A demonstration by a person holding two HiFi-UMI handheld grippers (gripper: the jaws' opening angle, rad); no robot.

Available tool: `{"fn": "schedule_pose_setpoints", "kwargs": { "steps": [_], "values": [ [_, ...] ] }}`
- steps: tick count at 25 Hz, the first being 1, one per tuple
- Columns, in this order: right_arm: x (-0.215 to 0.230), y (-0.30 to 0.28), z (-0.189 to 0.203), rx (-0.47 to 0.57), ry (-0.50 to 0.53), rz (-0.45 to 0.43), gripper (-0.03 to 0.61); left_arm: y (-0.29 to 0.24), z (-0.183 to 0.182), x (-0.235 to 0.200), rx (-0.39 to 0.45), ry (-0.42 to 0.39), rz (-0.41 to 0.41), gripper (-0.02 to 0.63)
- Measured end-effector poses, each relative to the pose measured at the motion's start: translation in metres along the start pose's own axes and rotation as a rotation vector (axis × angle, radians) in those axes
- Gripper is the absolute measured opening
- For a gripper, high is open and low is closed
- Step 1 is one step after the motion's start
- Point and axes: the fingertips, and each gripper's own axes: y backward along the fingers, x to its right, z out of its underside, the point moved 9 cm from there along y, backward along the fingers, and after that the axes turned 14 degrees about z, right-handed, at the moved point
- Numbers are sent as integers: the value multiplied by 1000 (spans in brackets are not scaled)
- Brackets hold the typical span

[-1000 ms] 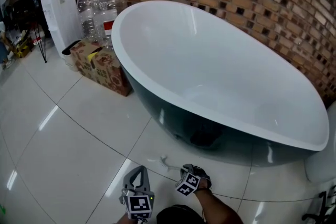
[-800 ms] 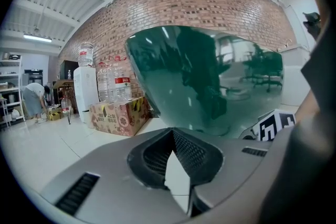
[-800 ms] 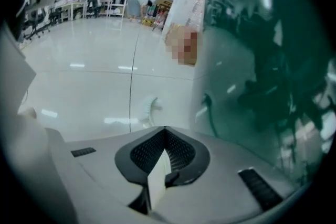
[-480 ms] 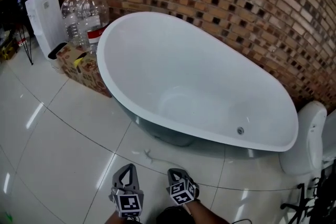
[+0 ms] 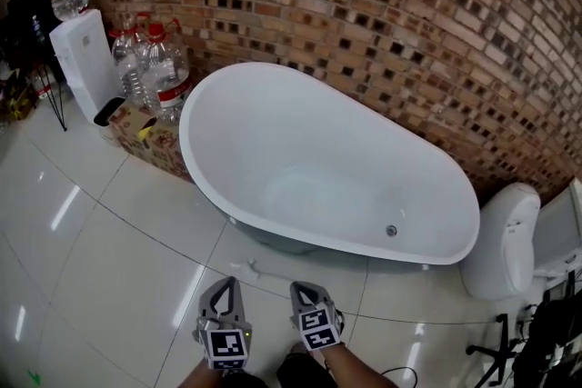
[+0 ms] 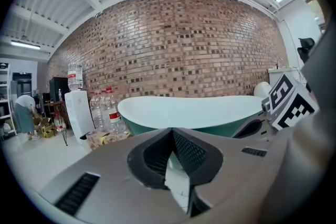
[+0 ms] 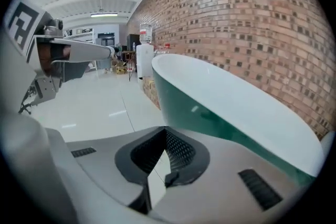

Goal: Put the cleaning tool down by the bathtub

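Observation:
The white cleaning tool (image 5: pixel 255 268), a small brush, lies on the tiled floor just in front of the bathtub (image 5: pixel 436 250), which is white inside and teal outside. Neither gripper touches it. My left gripper (image 5: pixel 223 288) hovers near the bottom edge, below and left of the tool, with its jaws shut and empty. Beside it, below and right of the tool, my right gripper (image 5: pixel 303 291) is also shut and empty. The left gripper (image 6: pixel 172 131) faces the bathtub (image 6: pixel 194 110). The right gripper (image 7: pixel 165 131) looks along the side of the bathtub (image 7: pixel 226 107).
A brick wall (image 5: pixel 364 32) curves behind the tub. At the left stand a water dispenser (image 5: pixel 80 54), large water bottles (image 5: pixel 155 64) and a cardboard box (image 5: pixel 150 139). A white toilet (image 5: pixel 500 241) sits right of the tub, with a black stand (image 5: pixel 546 332) near the right corner.
The right gripper was beside the tool's handle a second ago and has drawn back from it. The tool stays on the floor. The head view has risen and pulled back from the tub.

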Motion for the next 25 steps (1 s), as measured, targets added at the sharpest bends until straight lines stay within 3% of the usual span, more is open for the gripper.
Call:
{"fn": "schedule_pose_setpoints", "kwargs": {
  "steps": [4,10,19,25],
  "values": [
    [19,61,-55,45,-43,14,14,30,-69,6,7,-40,12,5],
    [46,154,-121,135,-125,33,14,71,-152,31,31,-25,21,5],
    [56,271,-174,257,-181,157,14,140,-223,55,115,-45,83,5],
    [59,363,-193,293,-273,281,14,194,-259,72,128,6,173,5]
  ]
}}
